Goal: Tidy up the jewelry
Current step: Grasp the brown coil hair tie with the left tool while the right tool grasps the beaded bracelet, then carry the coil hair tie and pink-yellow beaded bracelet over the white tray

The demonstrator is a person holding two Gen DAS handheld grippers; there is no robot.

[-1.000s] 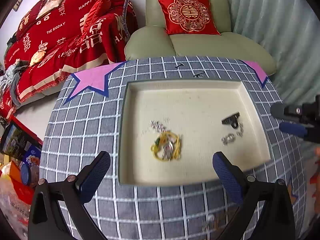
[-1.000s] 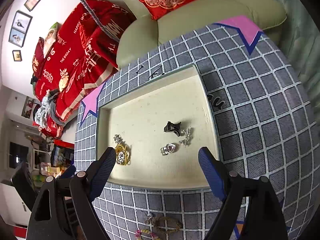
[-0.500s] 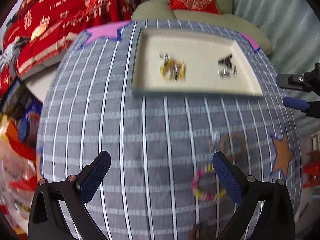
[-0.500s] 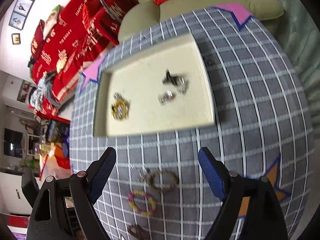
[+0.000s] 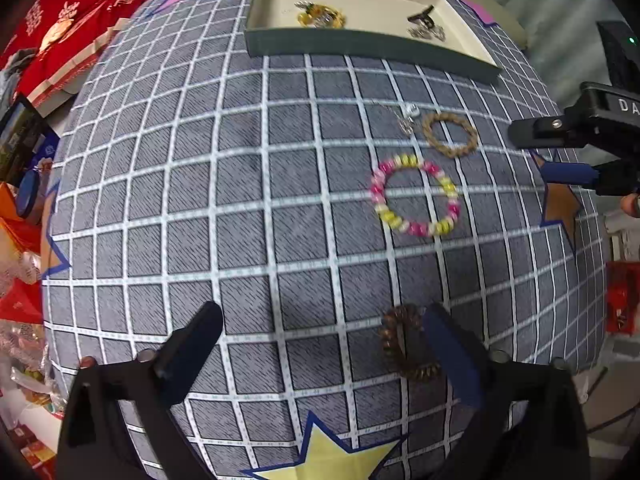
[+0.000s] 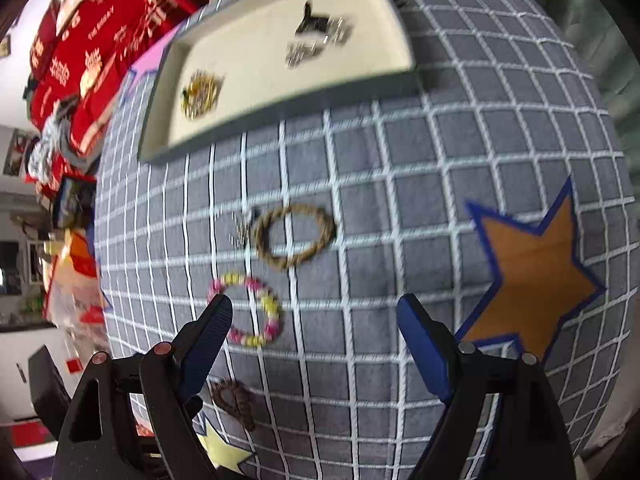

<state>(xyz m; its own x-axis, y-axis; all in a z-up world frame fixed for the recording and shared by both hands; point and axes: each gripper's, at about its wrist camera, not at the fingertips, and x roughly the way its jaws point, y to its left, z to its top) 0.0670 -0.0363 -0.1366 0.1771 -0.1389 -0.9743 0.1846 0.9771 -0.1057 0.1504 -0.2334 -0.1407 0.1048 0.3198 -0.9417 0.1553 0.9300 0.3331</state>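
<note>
1. The left gripper (image 5: 320,344) has its fingers spread wide and holds nothing. Its right-hand finger sits just beside, or partly over, the dark brown beaded bracelet (image 5: 408,344) at the near edge of the table; whether it touches is unclear.
2. The right gripper (image 6: 314,336) is also spread apart and empty, above the grid-patterned cloth (image 6: 400,184). Its left-hand finger overlaps the edge of the pink and yellow bead bracelet (image 6: 246,312) in the right wrist view.
3. The step in hand looks like picking up one of the loose bracelets. To do it well, I would straddle one side of the ring with the pads, so that a single strand of beads sits between them, then close low against the cloth so the beads cannot roll out.
4. The brown bracelet is nearest the left gripper; shifting that gripper toward it would centre the ring between the fingers.
5. Farther out lie a tan braided bracelet (image 5: 450,135) and, just beside it, a small silver piece (image 5: 408,118).
6. At the far side sits the shallow cream tray (image 5: 360,46). It holds a gold and yellow cluster (image 5: 320,16) on one side and, well apart, a black clip (image 5: 422,14) with small silver pieces (image 5: 426,32) just beside it. The middle of the tray is bare, with room for the bracelets.
</note>
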